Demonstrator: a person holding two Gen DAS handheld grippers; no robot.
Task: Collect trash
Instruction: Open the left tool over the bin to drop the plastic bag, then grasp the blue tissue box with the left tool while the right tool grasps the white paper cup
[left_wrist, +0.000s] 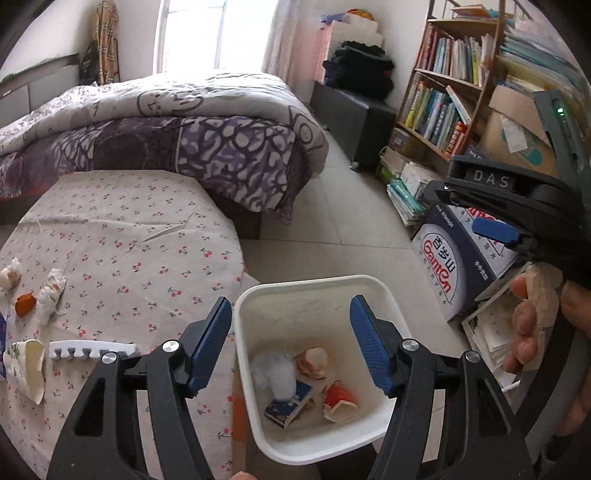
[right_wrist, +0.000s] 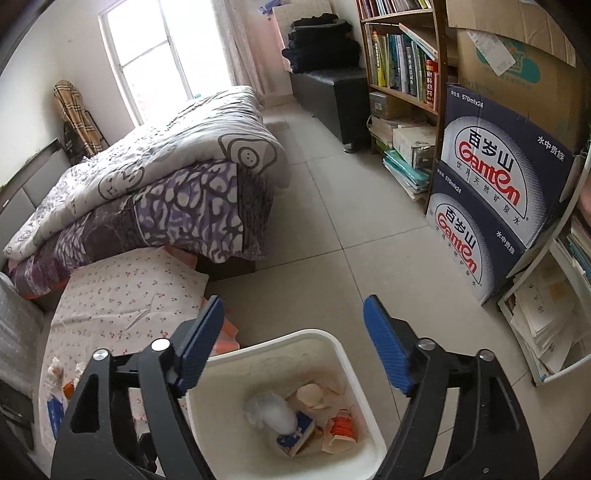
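Both grippers empty, fingers apart | over white bin (left_wrist: 314, 295)

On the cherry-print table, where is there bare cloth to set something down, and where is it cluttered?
Bare cloth runs across the table's middle and far side, from the bed to the white bin. It is crowded at the left edge: crumpled tissues, an orange scrap, a white comb-like piece.

A bed (right_wrist: 147, 192) under a purple patterned quilt is seen ahead to the left, backlit by a bright window (right_wrist: 147, 48). Pale floor tiles (right_wrist: 332, 206) stretch ahead; a crowded bookshelf (right_wrist: 399, 62) is set to the right.
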